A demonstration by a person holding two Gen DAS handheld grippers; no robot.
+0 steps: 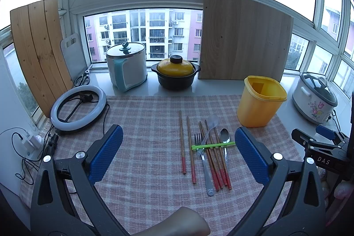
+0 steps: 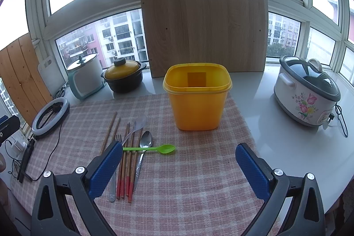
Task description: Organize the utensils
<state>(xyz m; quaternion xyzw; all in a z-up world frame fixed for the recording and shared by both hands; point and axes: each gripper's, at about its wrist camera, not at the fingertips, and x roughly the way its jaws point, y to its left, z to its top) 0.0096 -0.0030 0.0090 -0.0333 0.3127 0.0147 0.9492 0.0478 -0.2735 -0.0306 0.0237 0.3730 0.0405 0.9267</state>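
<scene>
Several utensils lie on the checked cloth (image 1: 143, 125): red-tipped chopsticks (image 1: 213, 158), a fork (image 1: 204, 167), a metal spoon (image 1: 225, 138), a clear plastic spoon (image 1: 210, 125) and a green plastic spoon (image 2: 152, 149) laid across them. An empty yellow tub (image 2: 197, 96) stands upright behind them, to their right. My left gripper (image 1: 179, 156) is open above the cloth, with the utensils between its blue fingers and nearer the right one. My right gripper (image 2: 179, 166) is open too, the utensils by its left finger, the tub ahead. Neither holds anything.
On the sill stand a white pot (image 1: 127, 65), a black pot with yellow lid (image 1: 176, 74), two wooden boards (image 1: 243, 37), scissors (image 1: 83, 79) and a flowered rice cooker (image 2: 306, 90). A ring light (image 1: 78, 107) with cables lies at the cloth's left edge.
</scene>
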